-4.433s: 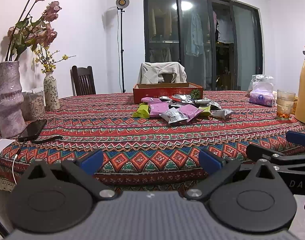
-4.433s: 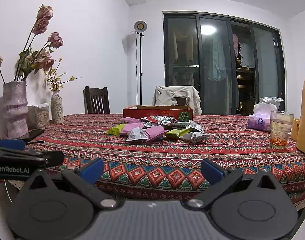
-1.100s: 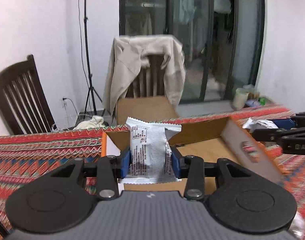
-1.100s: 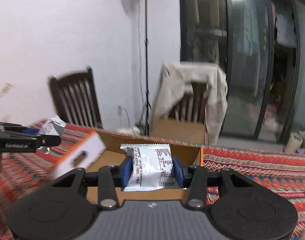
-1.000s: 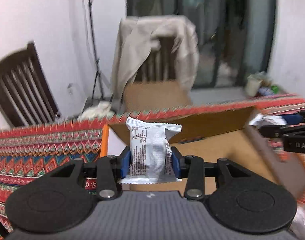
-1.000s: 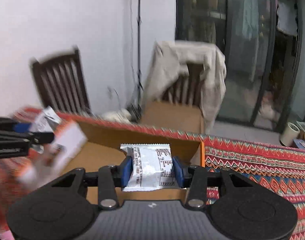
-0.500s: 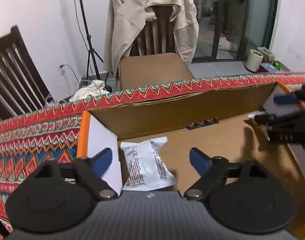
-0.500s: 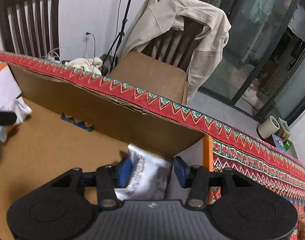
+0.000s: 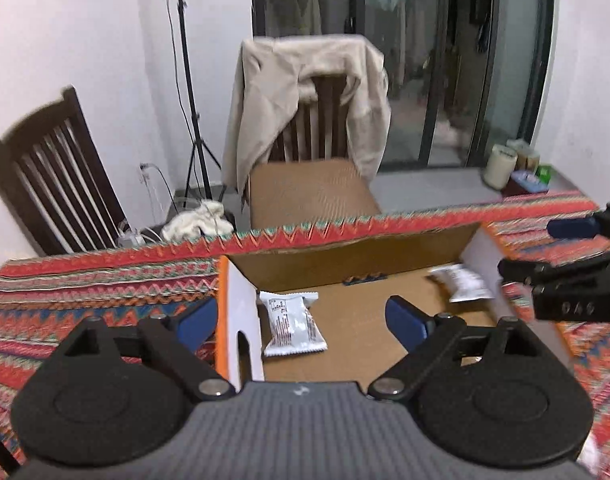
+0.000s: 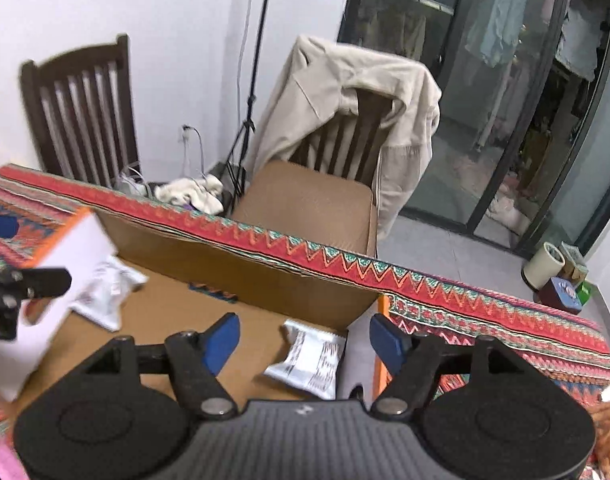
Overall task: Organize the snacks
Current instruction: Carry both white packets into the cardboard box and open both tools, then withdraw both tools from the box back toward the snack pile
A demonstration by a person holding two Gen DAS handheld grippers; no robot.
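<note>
Left wrist view: the left hand-held gripper [image 9: 301,318], jaws just spread and empty, hangs above a silver snack packet [image 9: 293,323] lying long-axis near-to-far in the cardboard box's [image 9: 357,256] left corner. The right hand-held gripper [image 10: 305,340], likewise opening, clears its packet [image 10: 311,358] at the right corner.

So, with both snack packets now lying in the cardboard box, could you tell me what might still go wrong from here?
1. The left gripper, whose jaws have just been opening, straddles the box's white end wall; pulling back carelessly could snag it and drag the cardboard box.
2. The right gripper, also just opened, hangs over its silver snack packet beside the other end wall; dipping could catch either.
</note>
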